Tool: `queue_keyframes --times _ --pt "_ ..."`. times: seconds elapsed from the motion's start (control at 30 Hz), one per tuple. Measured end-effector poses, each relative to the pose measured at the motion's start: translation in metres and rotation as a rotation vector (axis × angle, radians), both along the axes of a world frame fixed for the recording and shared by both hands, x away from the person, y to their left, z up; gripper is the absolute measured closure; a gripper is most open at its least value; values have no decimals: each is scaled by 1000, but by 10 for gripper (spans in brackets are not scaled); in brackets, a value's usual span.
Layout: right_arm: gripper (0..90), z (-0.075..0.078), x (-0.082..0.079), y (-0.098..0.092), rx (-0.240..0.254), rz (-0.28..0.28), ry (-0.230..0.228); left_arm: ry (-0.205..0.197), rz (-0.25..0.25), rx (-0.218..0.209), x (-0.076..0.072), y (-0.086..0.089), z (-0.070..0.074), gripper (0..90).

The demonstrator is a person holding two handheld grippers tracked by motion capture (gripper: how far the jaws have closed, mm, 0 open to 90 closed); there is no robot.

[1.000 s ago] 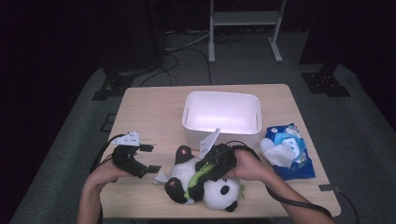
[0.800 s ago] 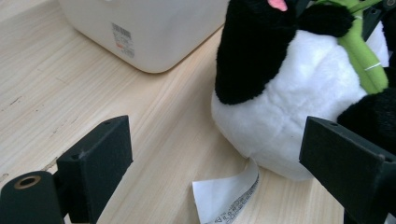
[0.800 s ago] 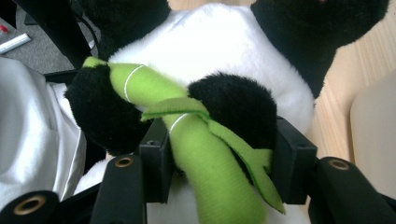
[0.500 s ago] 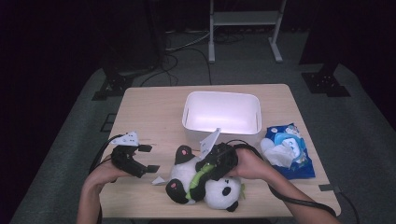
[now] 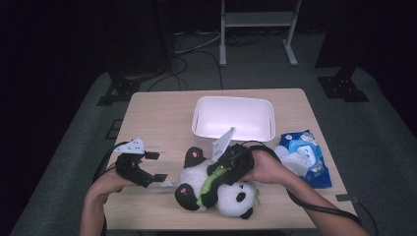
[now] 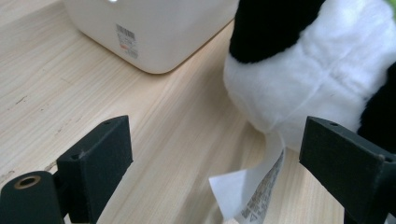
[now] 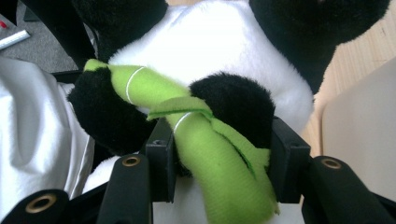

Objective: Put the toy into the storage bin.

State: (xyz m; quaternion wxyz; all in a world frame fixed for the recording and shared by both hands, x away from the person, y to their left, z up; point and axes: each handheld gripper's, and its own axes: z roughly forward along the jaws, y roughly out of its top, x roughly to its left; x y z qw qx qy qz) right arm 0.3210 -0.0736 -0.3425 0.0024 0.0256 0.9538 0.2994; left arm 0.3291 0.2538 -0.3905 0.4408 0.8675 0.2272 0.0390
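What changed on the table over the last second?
The right gripper has just been closing its jaws on the plush panda, pinching its green bamboo stalk and black paw, and the panda looks slightly lifted. The left gripper stays open beside the panda's tag. White bin and blue packet unmoved.

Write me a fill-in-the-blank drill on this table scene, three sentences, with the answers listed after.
1. The right gripper is closed on the toy panda's green ____ stalk.
2. The white bin stands on the table, ____ the panda as seen from the person's side.
3. The left gripper has its jaws ____, with the panda's paper tag lying between them.

Missing words: bamboo; behind; open
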Motion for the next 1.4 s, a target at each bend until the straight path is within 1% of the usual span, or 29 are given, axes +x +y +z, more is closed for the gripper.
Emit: queue_keyframes --times 0.37,0.43,0.57,0.63,0.67,0.7,0.77,0.8,0.83,0.87,1.03,1.1,1.13,1.17,1.2,1.33,1.4 --pt "511 27 -7 -9 -28 -1 -23 2 22 9 1 6 -2 82" --pt "511 29 -7 -10 -31 -4 -24 1 27 11 1 8 -2 82" --pt "511 37 -8 -15 -29 -9 -33 2 41 13 2 11 -3 82" --pt "511 43 -8 -18 -18 -9 -36 5 49 8 2 13 -3 82" --pt "511 43 -8 -18 -18 -9 -36 3 51 7 3 14 -3 82" --pt "511 47 -8 -20 -11 -12 -33 5 55 7 3 15 -4 82" --pt "511 50 -8 -20 -10 -13 -35 5 57 7 3 16 -4 82" --pt "511 52 -8 -21 -12 -18 -38 7 58 7 3 16 -4 82" --pt "511 58 -9 -21 -22 -21 -54 8 59 6 4 17 -4 82" --pt "511 58 -9 -21 -22 -21 -54 9 60 4 4 17 -5 82" --pt "511 71 -11 -24 -24 -20 -67 -3 74 -6 5 18 -5 82" --pt "511 82 -12 -26 -29 -26 -81 0 75 -9 5 18 -5 82" --pt "511 82 -12 -26 -29 -26 -81 1 74 -9 5 18 -6 82" --pt "511 89 -13 -27 -32 -31 -86 5 75 -8 5 17 -7 82" --pt "511 89 -13 -27 -32 -31 -86 5 75 -8 5 17 -7 82" --pt "510 102 -12 -30 -30 -35 -96 9 70 -7 7 16 -8 82" --pt "510 105 -11 -31 -26 -34 -98 14 64 -2 7 14 -10 82"
